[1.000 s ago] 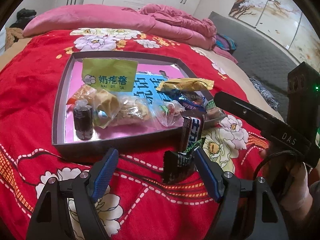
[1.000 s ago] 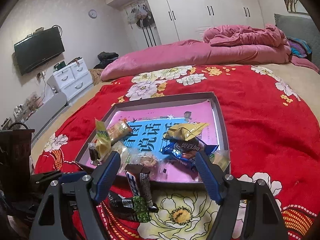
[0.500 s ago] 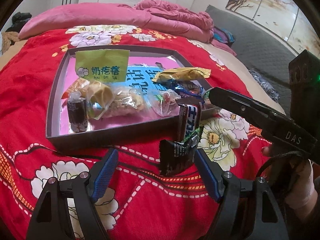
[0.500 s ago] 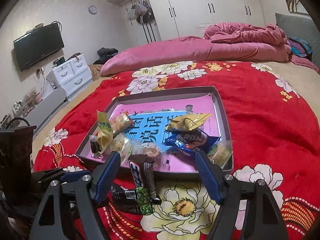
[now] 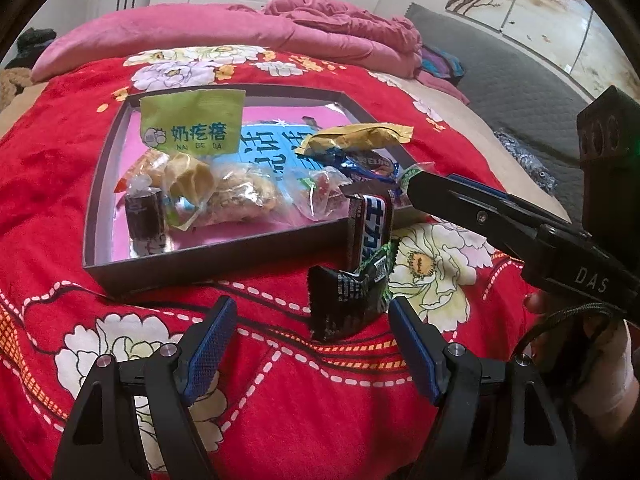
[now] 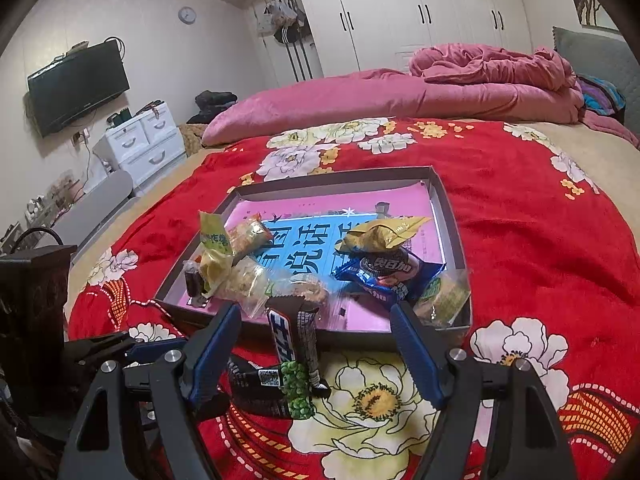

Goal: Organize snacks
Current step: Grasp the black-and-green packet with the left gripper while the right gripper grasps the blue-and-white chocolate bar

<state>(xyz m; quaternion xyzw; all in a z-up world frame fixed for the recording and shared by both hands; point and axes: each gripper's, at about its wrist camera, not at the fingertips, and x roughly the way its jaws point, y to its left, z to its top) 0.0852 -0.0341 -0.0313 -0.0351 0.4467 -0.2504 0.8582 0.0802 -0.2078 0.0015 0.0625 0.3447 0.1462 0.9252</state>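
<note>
Most snacks already in the tray (image 5: pixel 120 128), mid frame. Two left on the bed: candy bar (image 5: pixel 370 228) & dark packet (image 5: pixel 344 304), lower center. Left gripper (image 5: pixel 312 344) and right gripper (image 6: pixel 316 350) fingers wide open, holding nothing.

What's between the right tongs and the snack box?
Two wrapped snacks: a dark green-edged packet on the blanket and a chocolate bar leaning against the box, in the right wrist view.

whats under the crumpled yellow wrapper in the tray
The crumpled yellow wrapper rests on a blue cookie packet, over the dark cardboard tray's pink and blue printed sheet. Anything beneath the packet is hidden.
</note>
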